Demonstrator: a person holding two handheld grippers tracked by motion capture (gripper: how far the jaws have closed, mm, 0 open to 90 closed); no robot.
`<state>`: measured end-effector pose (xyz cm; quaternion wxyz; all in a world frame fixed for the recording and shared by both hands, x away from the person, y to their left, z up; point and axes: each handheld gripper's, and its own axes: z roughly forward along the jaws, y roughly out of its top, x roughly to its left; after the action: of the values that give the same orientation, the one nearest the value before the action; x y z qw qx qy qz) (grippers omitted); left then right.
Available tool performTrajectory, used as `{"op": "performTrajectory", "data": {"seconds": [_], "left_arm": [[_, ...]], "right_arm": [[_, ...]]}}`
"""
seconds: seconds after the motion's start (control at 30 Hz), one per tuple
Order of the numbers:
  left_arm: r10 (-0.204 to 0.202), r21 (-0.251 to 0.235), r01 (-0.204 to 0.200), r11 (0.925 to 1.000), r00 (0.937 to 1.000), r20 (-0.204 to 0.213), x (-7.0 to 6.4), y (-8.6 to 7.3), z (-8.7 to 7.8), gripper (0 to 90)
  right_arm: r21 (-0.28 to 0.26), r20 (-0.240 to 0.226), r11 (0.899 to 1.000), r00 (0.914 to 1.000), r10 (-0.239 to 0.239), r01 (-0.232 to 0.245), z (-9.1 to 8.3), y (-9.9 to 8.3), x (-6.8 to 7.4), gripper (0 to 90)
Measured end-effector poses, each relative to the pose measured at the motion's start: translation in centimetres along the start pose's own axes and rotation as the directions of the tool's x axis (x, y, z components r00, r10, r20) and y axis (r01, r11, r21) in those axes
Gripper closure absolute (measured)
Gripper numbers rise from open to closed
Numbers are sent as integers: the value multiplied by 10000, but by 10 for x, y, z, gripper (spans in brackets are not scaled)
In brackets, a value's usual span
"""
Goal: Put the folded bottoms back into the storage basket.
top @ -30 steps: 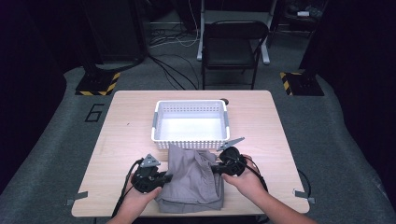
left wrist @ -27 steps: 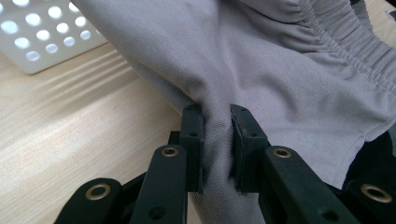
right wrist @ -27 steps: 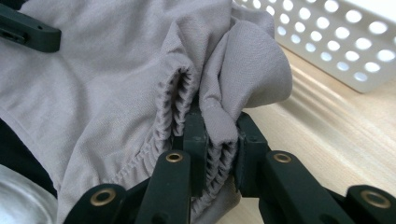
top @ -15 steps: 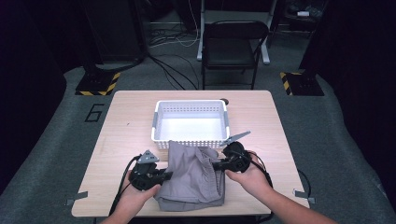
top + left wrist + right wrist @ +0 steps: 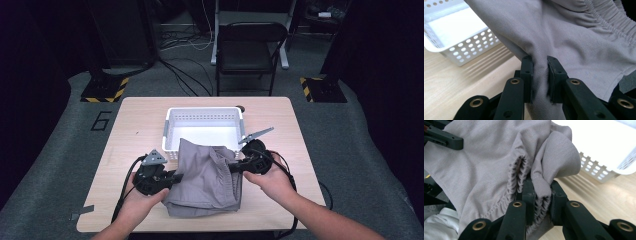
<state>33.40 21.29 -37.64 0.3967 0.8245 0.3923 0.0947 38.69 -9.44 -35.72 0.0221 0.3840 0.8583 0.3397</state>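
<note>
A grey garment (image 5: 207,175) with an elastic waistband hangs between my two grippers above the table's near half, its top edge lapping over the front rim of a white perforated basket (image 5: 200,119). My left gripper (image 5: 174,176) is shut on the garment's left side; its jaws pinch a fold of grey cloth (image 5: 539,75). On the right side my right gripper (image 5: 234,168) is shut on the bunched waistband (image 5: 539,195). The basket (image 5: 454,37) looks empty inside and appears again at the upper right (image 5: 604,152) of the right gripper view.
The wooden table (image 5: 135,125) has bare room left and right of the basket. A black folding chair (image 5: 250,50) stands behind the table. Cables lie on the grey floor, with yellow-black striped blocks (image 5: 105,89) at both far corners.
Both grippers have lifted the garment and carried it away from the person, so its top edge now reaches over the basket's front rim.
</note>
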Motion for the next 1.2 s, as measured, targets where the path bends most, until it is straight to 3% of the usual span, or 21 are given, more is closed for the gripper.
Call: {"op": "performTrajectory", "data": {"seconds": [0.07, 0.1, 0.2, 0.57, 0.7, 0.93, 1.2], "left_arm": [[32, 20, -32, 10000, 10000, -7, 1, 4, -2, 769], [-12, -13, 12, 10000, 10000, -57, 2, 6, -3, 769], [-88, -91, 87, 9999, 9999, -55, 4, 12, -6, 769], [-290, -243, 287, 9993, 9995, -93, 21, 37, -10, 769], [-320, -277, 318, 9991, 9994, -92, 29, 47, -10, 769], [-254, -286, 239, 9993, 9983, -517, 41, 66, -6, 769], [-346, -78, 341, 9994, 9970, -688, 54, 88, 3, 769]], "right_arm": [[22, -71, 9998, 9998, 191, -191, -3, 4, 0, 778], [2, -15, 10000, 10000, -18, 18, -4, 6, -1, 779], [-93, 50, 9999, 10000, -68, 68, -9, 13, 0, 779], [-214, 303, 9998, 9995, -11, 17, -26, 43, -3, 779], [-206, 504, 9998, 9987, 90, -80, -26, 53, -7, 779], [-301, 751, 9994, 9970, 187, -165, -23, 73, -17, 779], [-94, 1252, 9999, 9921, 126, -115, -12, 94, -30, 779]]}}
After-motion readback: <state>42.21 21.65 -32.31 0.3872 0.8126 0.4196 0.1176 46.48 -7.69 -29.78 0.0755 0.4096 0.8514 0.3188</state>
